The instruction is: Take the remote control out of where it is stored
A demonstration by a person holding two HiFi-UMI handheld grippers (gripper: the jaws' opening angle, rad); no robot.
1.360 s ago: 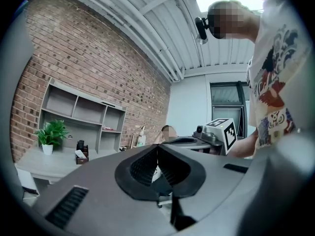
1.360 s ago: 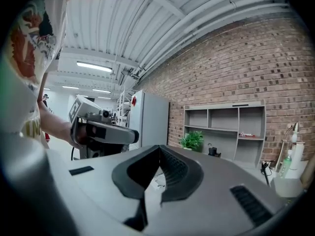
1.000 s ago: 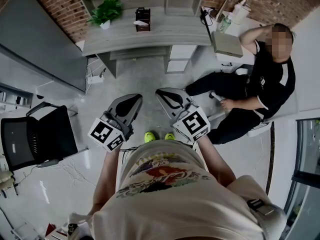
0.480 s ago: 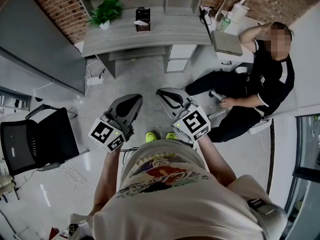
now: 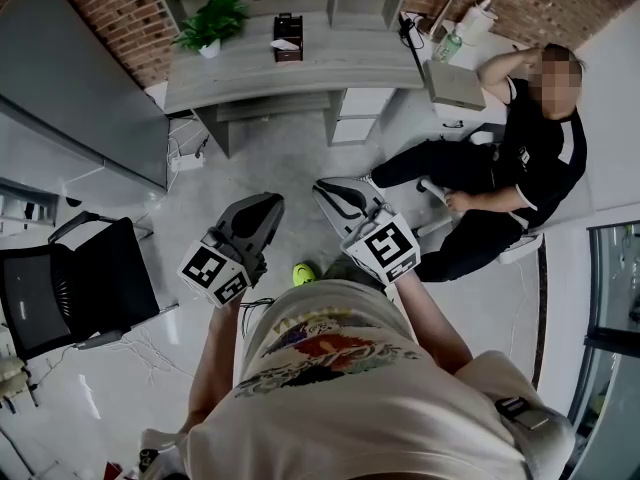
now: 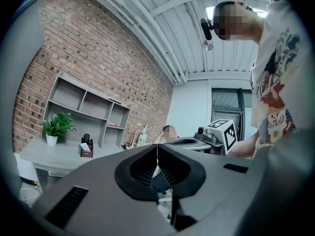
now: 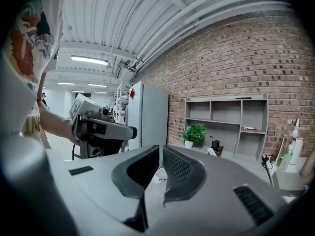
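While the long grey bench (image 5: 320, 66) is seen far ahead by the brick wall (image 5: 120, 8), the left claw (image 5: 268, 204) and the right claw (image 5: 326, 188) are held side by side over the floor (image 5: 290, 158). Each claw is pressed together with nothing in it. On the bench, a small dark box (image 5: 287, 30) is set near a green plant (image 5: 213, 18), and a white thing (image 5: 285, 45) is kept in it, but it cannot be told if that is the remote control.

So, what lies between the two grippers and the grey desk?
Only bare floor separates the left gripper and right gripper from the desk, as the head view shows. A seated person's legs lie off to the side.
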